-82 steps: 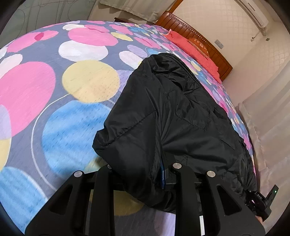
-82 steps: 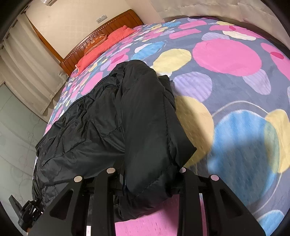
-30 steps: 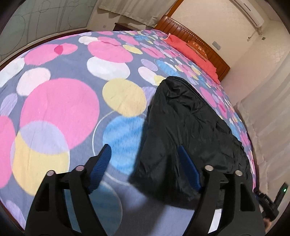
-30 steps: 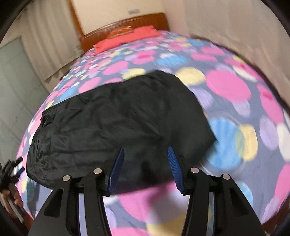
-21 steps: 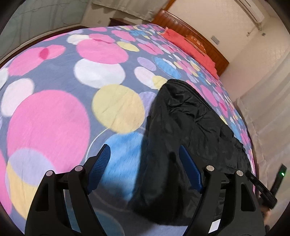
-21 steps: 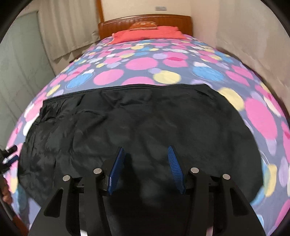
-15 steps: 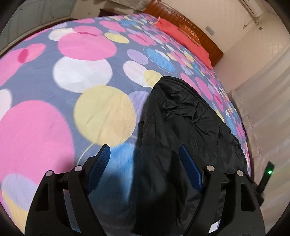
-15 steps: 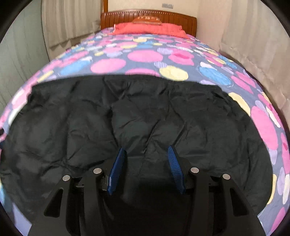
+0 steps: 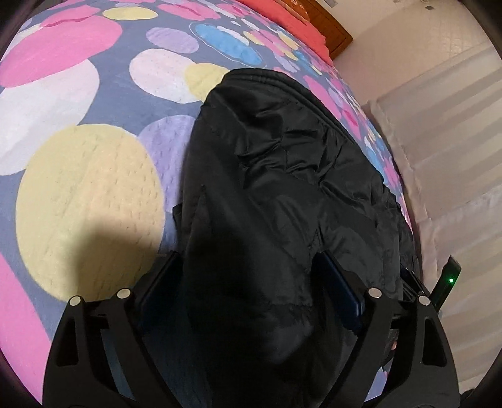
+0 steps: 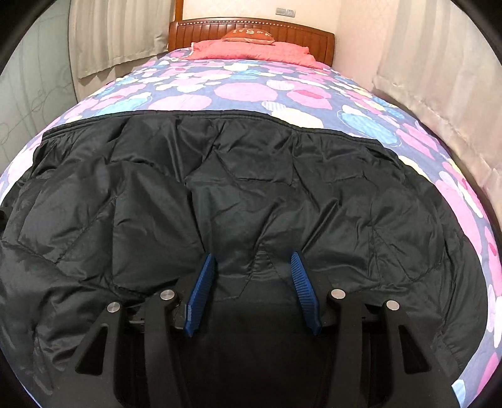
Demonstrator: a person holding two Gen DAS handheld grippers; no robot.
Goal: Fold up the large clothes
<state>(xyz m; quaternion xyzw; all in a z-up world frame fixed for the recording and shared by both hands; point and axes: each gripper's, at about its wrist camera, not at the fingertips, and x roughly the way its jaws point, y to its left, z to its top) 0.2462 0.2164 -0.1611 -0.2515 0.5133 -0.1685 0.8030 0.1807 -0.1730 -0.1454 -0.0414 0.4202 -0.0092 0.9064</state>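
1. Because a further fold needs a hold at both ends, lay spread across the dotted bedspread as a wide black padded jacket, hem band toward the headboard.
2. At the left end: left gripper lowered over the jacket's side edge, jaws wide apart with fabric bulging up between them, not yet pinched; probably placed there to lift that end.
3. At the near middle: right gripper poised with blue pads spread and pressing on the cloth, nothing clamped; likely steadying the panel or picking a fold line.
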